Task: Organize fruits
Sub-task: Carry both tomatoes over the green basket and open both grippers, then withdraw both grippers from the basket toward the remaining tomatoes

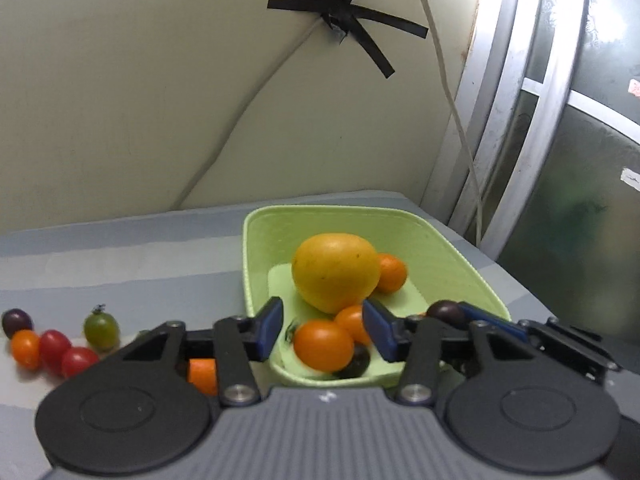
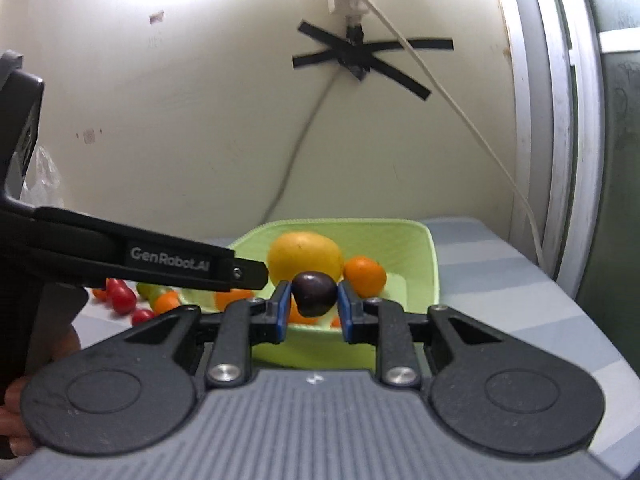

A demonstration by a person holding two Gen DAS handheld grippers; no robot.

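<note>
Right gripper [image 2: 312, 304]: blue pads clamped on a dark purple cherry tomato [image 2: 314, 293], one pad on each side, tomato lifted clear of the surface. The gripper is level, pointing toward the far wall, over the near rim of the green tray [image 2: 434, 264]. In the left wrist view the same tomato [image 1: 446, 313] shows at the right, over the tray's near right edge, with one blue pad behind it.

Left gripper [image 1: 324, 330]: fingers spread apart, nothing between the pads. It hovers level over the near end of the tray [image 1: 256, 236], above an orange tomato [image 1: 323, 345]. From the right wrist view its side arm crosses in from the left and reads "GenRobot.AI" in pale lettering.

Tray contents: large yellow-orange fruit [image 1: 335, 271], smooth skin with small dark specks, mid-tray; a small orange fruit [image 1: 391, 273] touching it on the far right; two orange tomatoes and a dark one at the near end.

Striped cloth [image 1: 120, 256], left of tray: loose cluster of a purple tomato [image 1: 17, 321], an orange tomato [image 1: 25, 349], two red tomatoes [image 1: 66, 354] and a green tomato [image 1: 101, 330] with its stem on.

Far wall: black tape strips [image 1: 348, 20] crossed over a cable.
</note>
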